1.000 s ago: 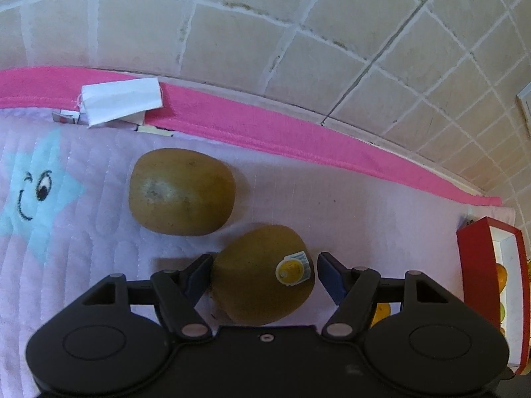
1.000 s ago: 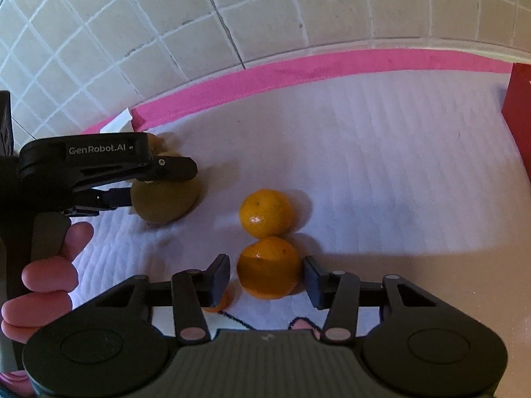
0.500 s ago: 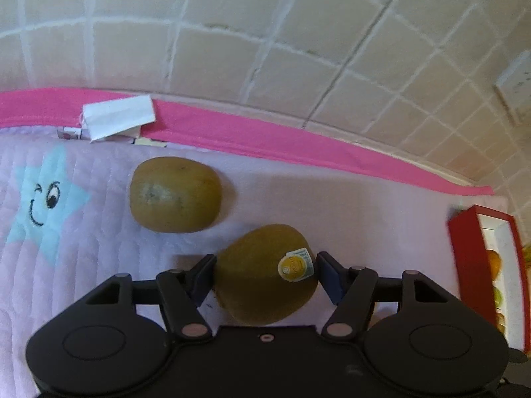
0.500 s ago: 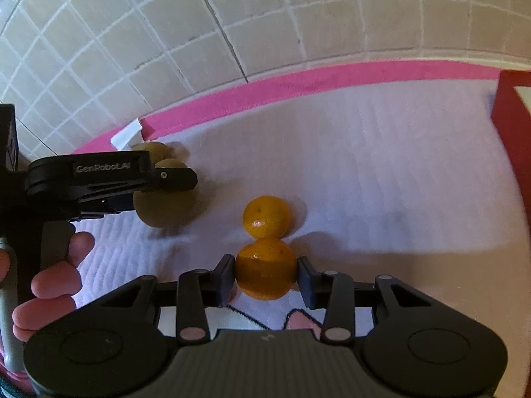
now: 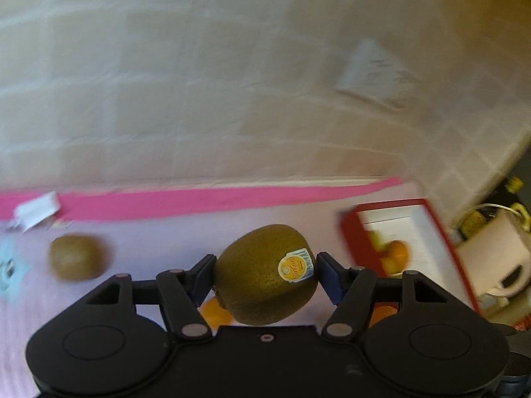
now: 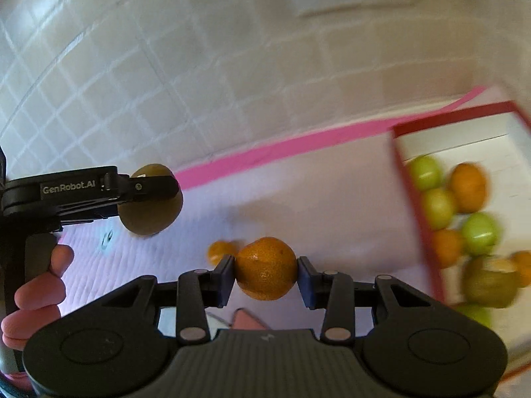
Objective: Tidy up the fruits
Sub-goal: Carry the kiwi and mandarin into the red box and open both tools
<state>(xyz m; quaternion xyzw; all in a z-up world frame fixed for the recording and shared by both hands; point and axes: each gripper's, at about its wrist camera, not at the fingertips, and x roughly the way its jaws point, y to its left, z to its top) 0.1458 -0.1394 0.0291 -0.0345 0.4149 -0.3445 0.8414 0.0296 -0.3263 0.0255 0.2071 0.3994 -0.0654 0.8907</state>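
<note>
Kiwi [image 5: 265, 273] first: in your left wrist view, your left tool [image 5: 265, 273] is pinching it by both sides, sticker facing the camera, and it hangs above the pink quilted mat [image 5: 166, 242]. A second kiwi [image 5: 75, 257] lies on the mat to the left, well apart, near a white tag [image 5: 35, 211] on the mat's bright pink border. To the right you see the red box [image 5: 438, 229] with an orange inside; much of this view is blurred. An orange [image 5: 215, 310] shows under the tool.

From your right wrist view, your right tool [image 6: 266, 273] is clamped on an orange [image 6: 266, 268], lifted clear of the mat [image 6: 332, 205]. Another orange [image 6: 221, 251] sits on the mat just behind and left of it. Your left tool [image 6: 146, 190] shows at the left with its kiwi [image 6: 151, 200] in the air, your hand [image 6: 36, 295] on the handle below. The red box [image 6: 411, 195] at right holds green fruits [image 6: 479, 233], oranges [image 6: 468, 187] and a kiwi [image 6: 489, 282].
</note>
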